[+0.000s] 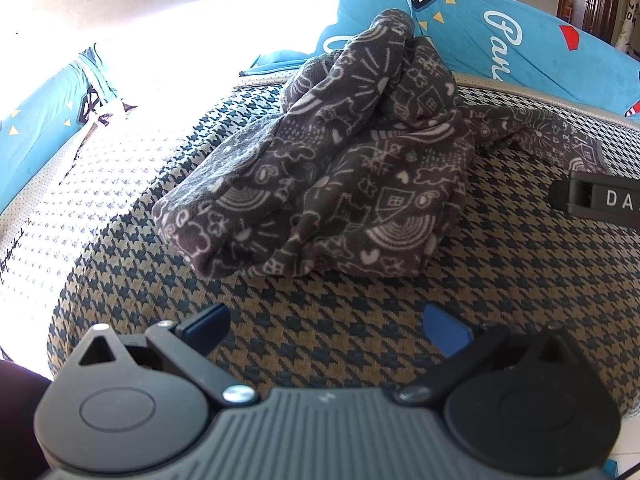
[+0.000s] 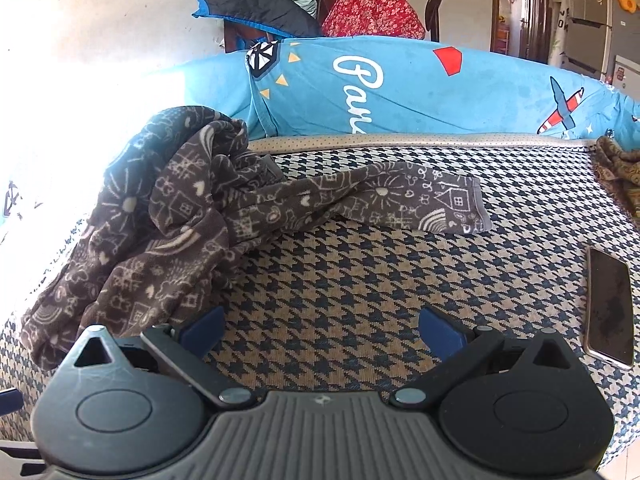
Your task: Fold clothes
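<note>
A dark grey fleece garment (image 1: 320,168) with white doodle print lies crumpled in a heap on the houndstooth mattress (image 1: 340,320). In the right wrist view the garment (image 2: 160,220) is piled at the left, with one sleeve (image 2: 400,200) stretched out to the right. My left gripper (image 1: 326,330) is open and empty, a short way in front of the heap. My right gripper (image 2: 320,330) is open and empty, over bare mattress (image 2: 360,280) just right of the heap. The right gripper's body (image 1: 596,198) shows at the right edge of the left wrist view.
A blue printed bolster (image 2: 400,88) runs along the back of the mattress. A phone (image 2: 610,304) lies face up at the right. A brown patterned cloth (image 2: 616,172) sits at the far right. Strong sunlight washes out the left side.
</note>
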